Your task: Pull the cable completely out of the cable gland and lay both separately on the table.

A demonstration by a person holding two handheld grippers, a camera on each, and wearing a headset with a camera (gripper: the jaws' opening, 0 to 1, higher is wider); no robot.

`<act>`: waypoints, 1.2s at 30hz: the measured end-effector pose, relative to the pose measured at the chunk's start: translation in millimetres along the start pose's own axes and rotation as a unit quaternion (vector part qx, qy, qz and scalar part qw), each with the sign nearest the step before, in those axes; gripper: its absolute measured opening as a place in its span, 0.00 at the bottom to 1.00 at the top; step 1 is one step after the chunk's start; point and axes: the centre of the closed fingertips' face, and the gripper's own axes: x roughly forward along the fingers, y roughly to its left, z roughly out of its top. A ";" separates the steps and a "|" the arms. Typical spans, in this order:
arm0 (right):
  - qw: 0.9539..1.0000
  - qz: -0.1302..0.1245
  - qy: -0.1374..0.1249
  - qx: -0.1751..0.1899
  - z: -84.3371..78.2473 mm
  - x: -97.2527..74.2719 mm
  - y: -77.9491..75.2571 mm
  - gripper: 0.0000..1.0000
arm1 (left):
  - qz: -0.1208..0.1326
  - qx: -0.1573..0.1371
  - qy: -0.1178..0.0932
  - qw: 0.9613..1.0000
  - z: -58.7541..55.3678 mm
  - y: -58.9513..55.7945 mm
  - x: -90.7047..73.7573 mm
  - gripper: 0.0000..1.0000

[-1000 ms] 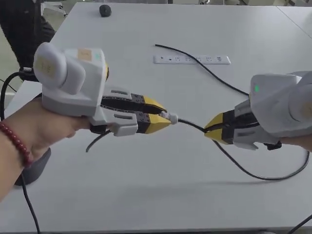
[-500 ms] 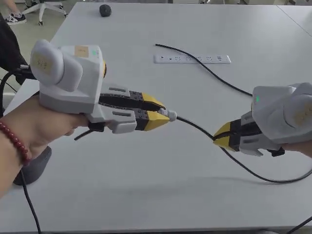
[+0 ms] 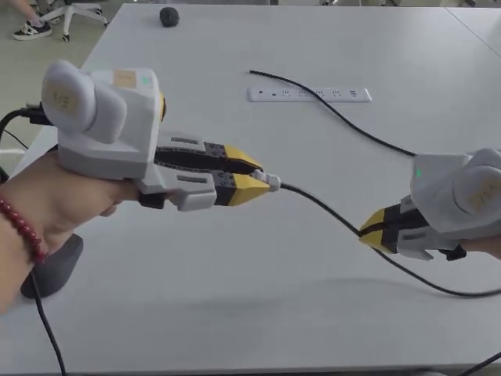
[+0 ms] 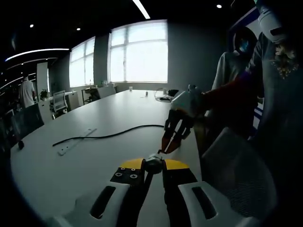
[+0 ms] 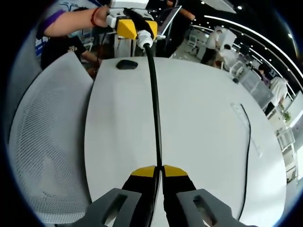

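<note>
Pinching the cable gland (image 3: 272,183), the left hand-held gripper (image 3: 261,181) hung above the bench (image 3: 235,290) while the right hand-held gripper (image 3: 368,233) clamped the cable (image 3: 321,206).

I read no legible text anywhere. Sticker (image 3: 125,78) on top of left gripper (image 3: 266,182): orange and teal patches, print too small for me. Yellowish mark (image 3: 61,98) on its rounded rear: blurred. Power strip (image 3: 309,95) toward far counter (image 3: 235,298) edge: markings unreadable.
</note>
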 end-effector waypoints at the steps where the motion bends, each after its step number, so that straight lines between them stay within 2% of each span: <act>1: 1.000 0.002 0.005 0.001 -3.5 0.8 -0.2 0.00 | 0.001 -0.001 -0.001 1.000 0.5 0.7 -0.8 0.16; 17: 0.999 0.000 0.037 0.024 -33.0 5.0 -3.2 0.00 | 0.005 -0.002 -0.002 1.000 0.9 2.3 -4.0 0.16; 36: 0.999 0.000 0.037 0.027 -33.3 5.1 -3.3 0.00 | 0.006 -0.002 -0.006 1.000 3.9 2.4 -2.1 0.16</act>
